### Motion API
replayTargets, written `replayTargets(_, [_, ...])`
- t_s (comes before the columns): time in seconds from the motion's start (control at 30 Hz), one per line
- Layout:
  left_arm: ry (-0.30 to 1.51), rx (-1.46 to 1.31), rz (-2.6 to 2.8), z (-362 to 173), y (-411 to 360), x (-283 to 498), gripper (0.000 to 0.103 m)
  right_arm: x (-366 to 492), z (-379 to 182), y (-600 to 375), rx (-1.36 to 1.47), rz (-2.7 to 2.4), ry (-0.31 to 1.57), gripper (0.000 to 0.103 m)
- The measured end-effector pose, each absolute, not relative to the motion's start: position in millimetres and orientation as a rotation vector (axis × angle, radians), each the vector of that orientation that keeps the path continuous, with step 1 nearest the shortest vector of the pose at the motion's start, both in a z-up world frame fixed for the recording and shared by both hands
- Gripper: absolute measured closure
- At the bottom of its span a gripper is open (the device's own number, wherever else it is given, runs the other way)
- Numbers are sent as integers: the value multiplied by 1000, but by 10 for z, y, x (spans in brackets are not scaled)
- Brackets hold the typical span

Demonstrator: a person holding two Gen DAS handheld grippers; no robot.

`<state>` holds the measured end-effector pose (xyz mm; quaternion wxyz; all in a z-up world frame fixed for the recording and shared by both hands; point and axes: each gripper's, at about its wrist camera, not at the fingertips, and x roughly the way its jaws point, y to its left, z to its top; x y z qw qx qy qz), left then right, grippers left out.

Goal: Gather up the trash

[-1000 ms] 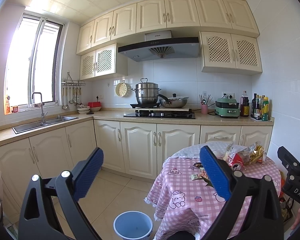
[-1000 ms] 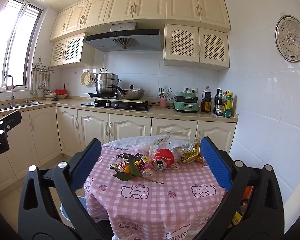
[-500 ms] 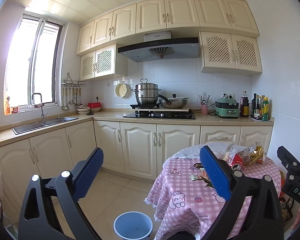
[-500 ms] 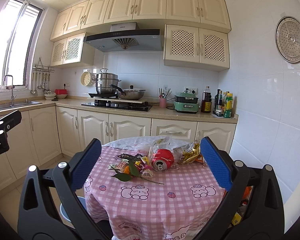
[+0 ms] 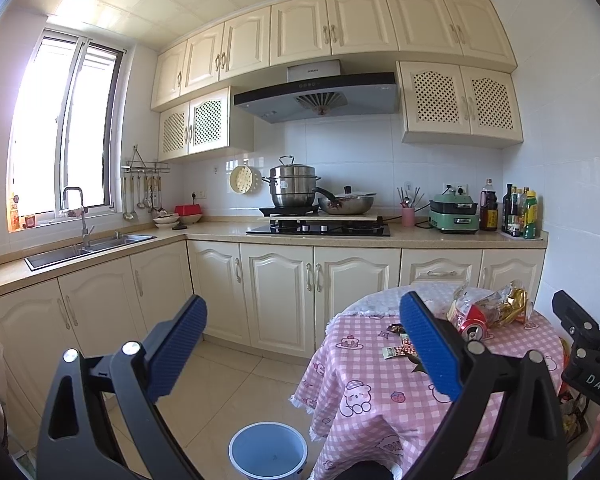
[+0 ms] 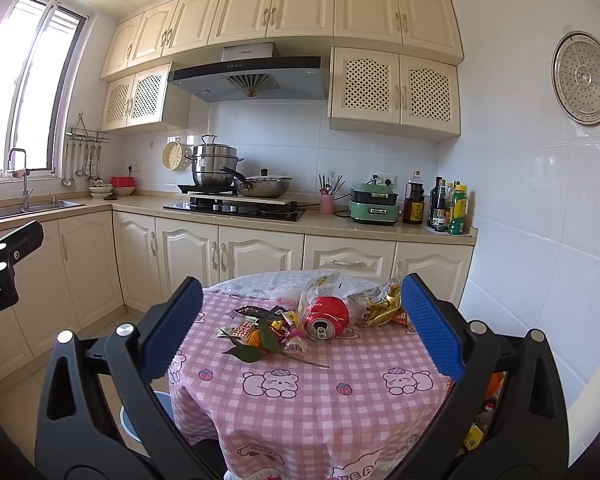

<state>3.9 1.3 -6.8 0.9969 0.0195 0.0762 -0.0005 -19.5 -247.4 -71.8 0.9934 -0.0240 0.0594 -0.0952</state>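
Your left tongs [image 5: 302, 346] and right tongs [image 6: 302, 322] both gape wide, empty. The crushed red soda can [image 6: 326, 315] lies among crinkled wrappers [image 6: 381, 306] on the pink checked round counter [image 6: 340, 392]; the pale blue round bin [image 5: 269, 450] stands on the floor beside it.

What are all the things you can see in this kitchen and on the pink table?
soda can: one, red, lying on its side mid-table
wrappers: a crinkly pile, gold and clear, right of the can
small packets: several, mixed colours, left of the can
leafy stem: one, green, with something orange, front of the packets
table: one, round, pink checked cloth with bears
bucket: one, light blue, on the floor beside the table
steamer pot: one, silver, on the stove
pan: one, silver, lidded, beside the pot
bottles: several, dark and green, counter's right end
left gripper: black, blue fingers, open, empty
right gripper: same, open, empty
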Motion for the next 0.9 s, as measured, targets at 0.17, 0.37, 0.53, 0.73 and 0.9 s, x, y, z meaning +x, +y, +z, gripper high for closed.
replayTargets(0.17, [160, 38, -1, -74, 1, 58, 8, -186, -724, -2465, -48, -192, 123, 6])
replayTargets(0.37, [161, 42, -1, -79, -15, 56, 8, -186, -721, -2459, -48, -193, 126, 6])
replayTargets(0.53, [166, 47, -3, -94, -26, 63, 8, -190, -742, -2462, -44, -195, 130, 6])
replayTargets(0.73, [174, 54, -4, -104, -42, 68, 8, -198, -758, -2465, -41, -194, 134, 6])
replayTargets(0.9, [184, 59, -4, -119, -46, 92, 8, -190, -768, -2487, -35, -197, 143, 6])
